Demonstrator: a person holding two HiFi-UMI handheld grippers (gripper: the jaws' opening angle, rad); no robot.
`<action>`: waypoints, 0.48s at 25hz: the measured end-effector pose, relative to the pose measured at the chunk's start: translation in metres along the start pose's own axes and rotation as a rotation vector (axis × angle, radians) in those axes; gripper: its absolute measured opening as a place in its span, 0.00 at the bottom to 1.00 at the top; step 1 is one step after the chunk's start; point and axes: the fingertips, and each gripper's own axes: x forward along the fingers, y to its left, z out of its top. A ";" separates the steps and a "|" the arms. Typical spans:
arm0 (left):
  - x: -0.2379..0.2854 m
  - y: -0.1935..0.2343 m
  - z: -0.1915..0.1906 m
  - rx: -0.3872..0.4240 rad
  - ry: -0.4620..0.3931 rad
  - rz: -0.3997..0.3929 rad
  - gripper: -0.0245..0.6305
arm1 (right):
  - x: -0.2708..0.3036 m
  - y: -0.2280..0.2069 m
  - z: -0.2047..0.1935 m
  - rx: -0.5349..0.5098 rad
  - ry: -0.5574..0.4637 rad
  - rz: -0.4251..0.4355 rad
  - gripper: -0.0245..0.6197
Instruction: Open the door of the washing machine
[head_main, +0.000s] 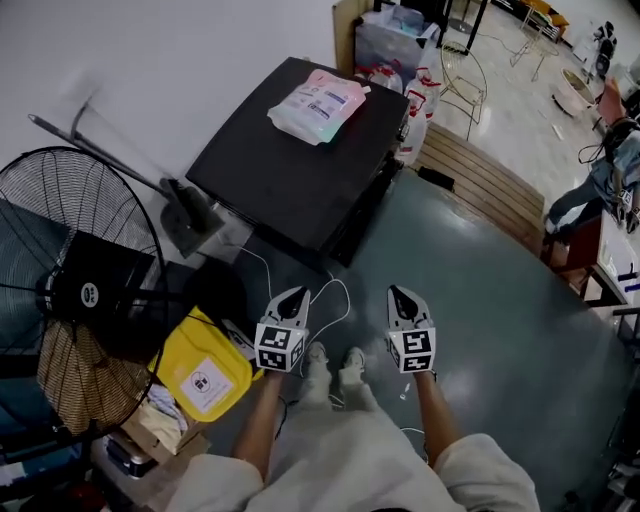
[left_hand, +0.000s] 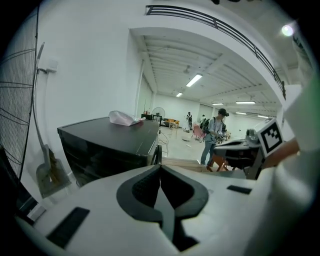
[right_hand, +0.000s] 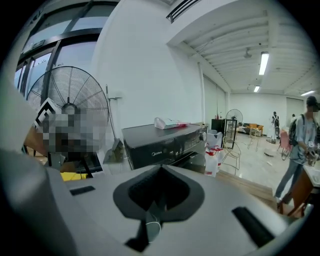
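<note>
Standing off with left gripper (head_main: 298, 295) and right gripper (head_main: 397, 294) both pinched shut, empty, washing machine (head_main: 300, 160) ahead, front facing the right one

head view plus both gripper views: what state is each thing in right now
washing machine: door looks shut, untouched
pouch: lying flat on the machine's top
left hand-held gripper: shut, empty
right hand-held gripper: shut, empty
fan: upright, left of the machine
</note>
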 end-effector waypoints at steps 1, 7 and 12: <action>0.002 0.003 -0.005 -0.003 0.005 -0.006 0.05 | 0.005 0.003 -0.003 0.002 0.006 -0.002 0.04; 0.012 0.019 -0.032 -0.015 0.038 -0.034 0.05 | 0.027 0.014 -0.025 0.012 0.042 -0.024 0.04; 0.025 0.030 -0.045 -0.013 0.035 -0.047 0.05 | 0.043 0.019 -0.046 0.019 0.061 -0.039 0.04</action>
